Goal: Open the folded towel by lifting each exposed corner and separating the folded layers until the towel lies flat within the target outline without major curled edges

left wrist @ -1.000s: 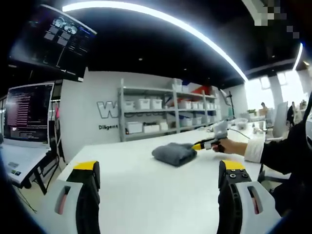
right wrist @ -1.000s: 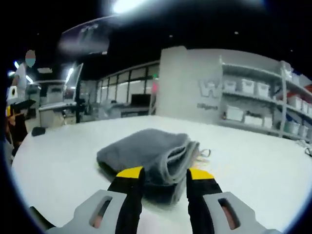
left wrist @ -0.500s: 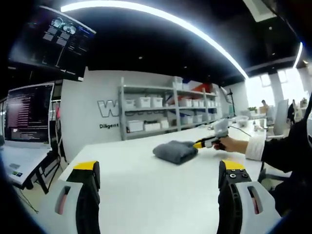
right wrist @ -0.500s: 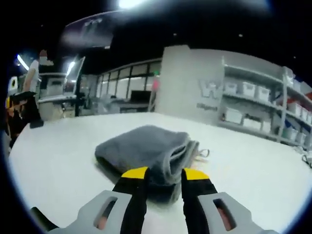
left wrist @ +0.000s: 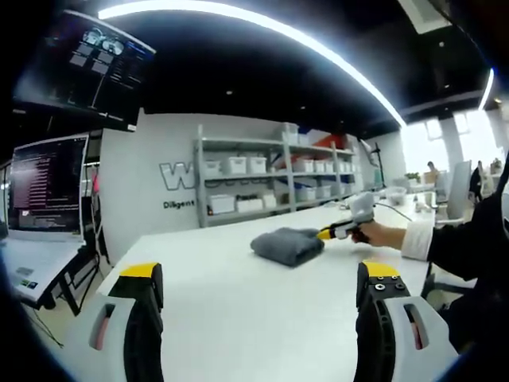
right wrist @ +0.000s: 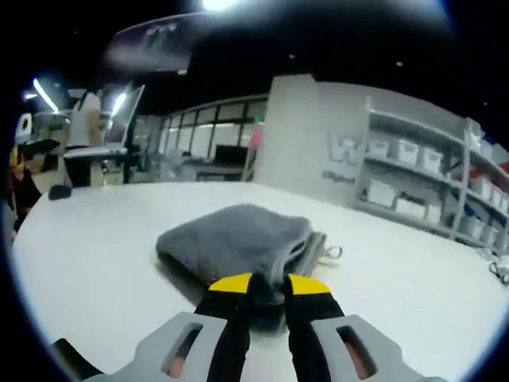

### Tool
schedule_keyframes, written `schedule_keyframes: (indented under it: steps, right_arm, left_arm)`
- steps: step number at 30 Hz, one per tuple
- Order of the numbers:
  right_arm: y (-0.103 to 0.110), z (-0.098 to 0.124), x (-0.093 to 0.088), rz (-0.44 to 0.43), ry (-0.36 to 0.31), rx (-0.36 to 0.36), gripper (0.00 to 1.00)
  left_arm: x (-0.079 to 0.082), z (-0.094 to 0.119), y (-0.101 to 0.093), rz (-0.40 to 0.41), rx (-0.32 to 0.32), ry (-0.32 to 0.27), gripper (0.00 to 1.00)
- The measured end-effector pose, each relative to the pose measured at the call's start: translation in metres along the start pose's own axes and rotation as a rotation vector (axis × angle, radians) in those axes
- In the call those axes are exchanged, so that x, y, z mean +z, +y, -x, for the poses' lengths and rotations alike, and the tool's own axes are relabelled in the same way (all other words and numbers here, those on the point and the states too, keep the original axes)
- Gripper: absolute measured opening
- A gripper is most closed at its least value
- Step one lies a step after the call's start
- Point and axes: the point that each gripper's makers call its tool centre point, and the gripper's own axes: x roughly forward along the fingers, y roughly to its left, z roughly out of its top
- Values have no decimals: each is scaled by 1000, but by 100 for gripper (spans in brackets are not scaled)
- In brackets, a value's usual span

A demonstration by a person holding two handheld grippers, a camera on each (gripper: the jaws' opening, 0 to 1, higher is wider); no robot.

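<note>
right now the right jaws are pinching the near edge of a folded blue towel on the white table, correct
Not quite: the towel is grey, not blue, as the right gripper view shows. The rest holds: the right gripper has its jaws nearly closed on the towel's near edge, on the white table.

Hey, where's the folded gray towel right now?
The folded gray towel lies on the white table, right at the right tongs, whose tips pinch its near edge; in the left gripper view it sits mid-table before the shelves.

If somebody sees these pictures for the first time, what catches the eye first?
A folded grey towel lying on the white table, with the right gripper closing its yellow-tipped fingers on the towel's near edge. In the left gripper view, the left gripper waits open, far from the towel.
</note>
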Motion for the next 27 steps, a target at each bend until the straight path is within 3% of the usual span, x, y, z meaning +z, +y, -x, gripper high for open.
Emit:
schedule_keyframes:
  steps: [8, 27]
  right_arm:
    - [0, 5, 6, 32, -19, -9, 3]
    - [17, 19, 33, 70, -116, 12, 2]
  left_arm:
    - [-1, 0, -1, -2, -1, 2, 99]
    - [-1, 2, 0, -3, 4, 5, 99]
